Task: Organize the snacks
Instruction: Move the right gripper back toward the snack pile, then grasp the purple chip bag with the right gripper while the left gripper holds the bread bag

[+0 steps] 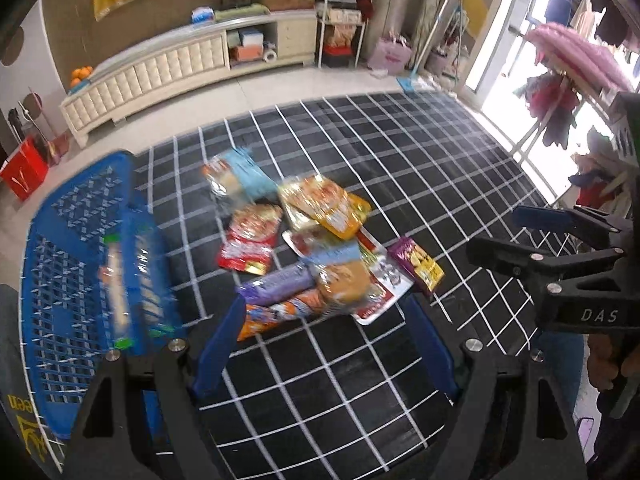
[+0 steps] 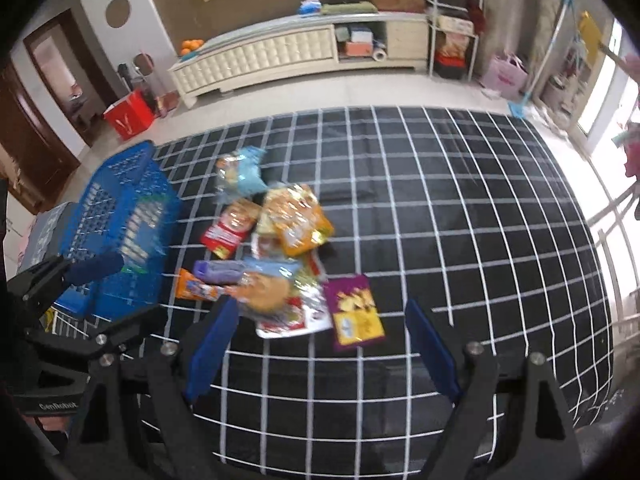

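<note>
left gripper [image 1: 324, 344] jaws wide, empty | right gripper [image 2: 320, 344] likewise | snack pile [image 1: 316, 248] mid-counter [image 1: 400, 400], beside blue basket [image 1: 72, 280] holding probably one packet (blurred) | pinch one outlying packet, not the overlapped heap

Both wrist views look down, near – sharing the snack pile [image 1: 316, 252] [image 2: 276, 264].
</note>
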Motion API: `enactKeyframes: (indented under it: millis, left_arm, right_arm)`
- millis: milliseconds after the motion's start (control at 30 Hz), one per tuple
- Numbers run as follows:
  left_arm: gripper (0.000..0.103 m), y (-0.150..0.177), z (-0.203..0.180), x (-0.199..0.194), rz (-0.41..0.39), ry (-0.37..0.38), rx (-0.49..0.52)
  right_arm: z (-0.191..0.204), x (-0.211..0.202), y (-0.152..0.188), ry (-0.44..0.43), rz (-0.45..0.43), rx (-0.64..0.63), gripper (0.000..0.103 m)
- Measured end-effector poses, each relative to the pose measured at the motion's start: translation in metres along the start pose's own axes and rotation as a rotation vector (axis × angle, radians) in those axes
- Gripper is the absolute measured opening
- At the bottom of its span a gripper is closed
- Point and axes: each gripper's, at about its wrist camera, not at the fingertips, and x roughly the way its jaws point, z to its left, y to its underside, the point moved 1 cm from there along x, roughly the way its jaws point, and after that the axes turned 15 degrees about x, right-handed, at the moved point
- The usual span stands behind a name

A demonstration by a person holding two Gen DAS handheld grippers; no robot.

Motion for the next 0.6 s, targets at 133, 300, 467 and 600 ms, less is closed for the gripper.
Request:
enactKeyframes:
  millis: [133,300,467,600]
  left_arm:
    - [0.08,-0.003,-0.01,0.027,0.047,0.022,0.004]
    - [0.08,-0.011,-0.016,0.065,0.114,0.012,0.011]
    - [0.08,-0.016,-0.016,0.1,0.174,0.004,0.019]
    - [0.08,-0.019,-0.011,0.122,0.212,-0.005,0.012]
  right_arm:
    - [-0.02,0.014,0.004,0.016,0.017,0.025,0.088]
    - [-0.045,0.037,0.007,0.017,0.055,0.067,0.088]
    - [-0.06,0.057,0.007,0.017,0.092,0.087,0.088]
    - [-0.068,0.067,0.007,0.01,0.109,0.102,0.088]
